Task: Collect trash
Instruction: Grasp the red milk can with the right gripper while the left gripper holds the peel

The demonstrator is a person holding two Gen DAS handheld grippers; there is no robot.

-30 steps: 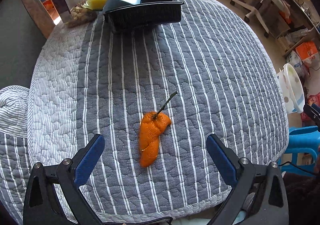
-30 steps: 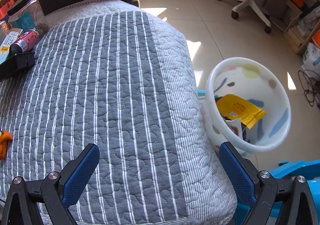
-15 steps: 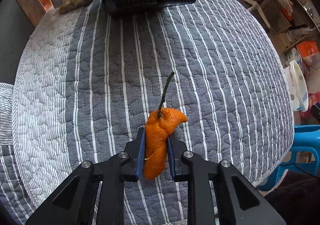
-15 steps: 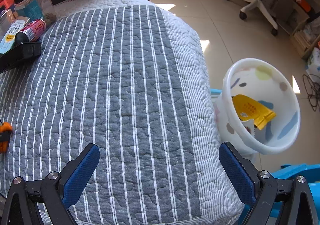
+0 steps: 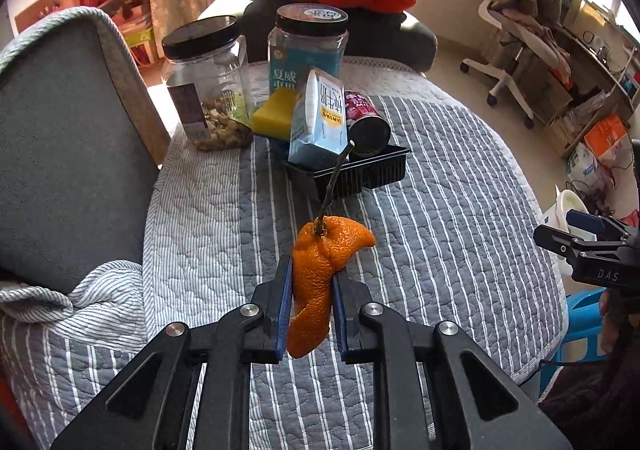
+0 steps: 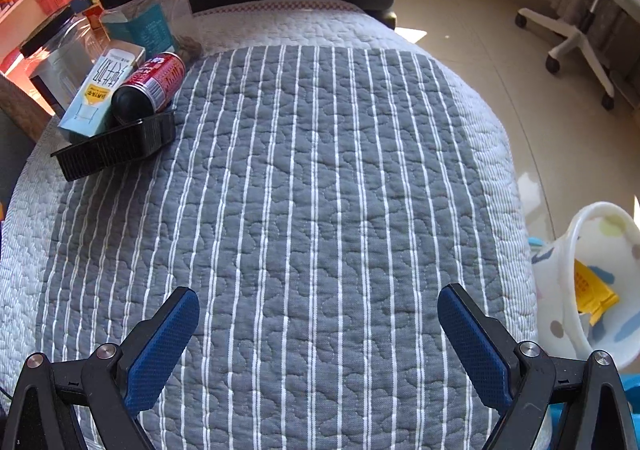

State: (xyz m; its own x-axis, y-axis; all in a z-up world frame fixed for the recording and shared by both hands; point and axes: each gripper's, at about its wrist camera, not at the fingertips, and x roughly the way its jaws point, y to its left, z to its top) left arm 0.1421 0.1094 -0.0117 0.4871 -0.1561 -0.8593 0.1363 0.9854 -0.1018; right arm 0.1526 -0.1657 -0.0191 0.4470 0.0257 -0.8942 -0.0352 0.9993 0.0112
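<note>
Now orange peel point(image 5: 316, 282) pinched by left gripper point(image 5: 310, 290) above striped quilt point(image 5: 432, 234); right gripper point(image 6: 318, 314) held spread, nothing gripped.

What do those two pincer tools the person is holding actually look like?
Both are alike. The left gripper and right gripper have angular black plastic arms with triangular cut-outs, joined by round silver bolts. Each finger ends in a flat blue pad with fine dotted texture. White letters "DAS" mark one body. No sleeves show.

Bright orange, pebbled strip of citrus peel point(image 5: 316, 282) on dark green stem; grey quilted cover point(image 6: 320, 190) with thin white stripes; at 1 o'clock, glossy black ribbed plastic tray point(image 5: 360, 170); white tub with pastel dots point(image 6: 596, 250).
</note>
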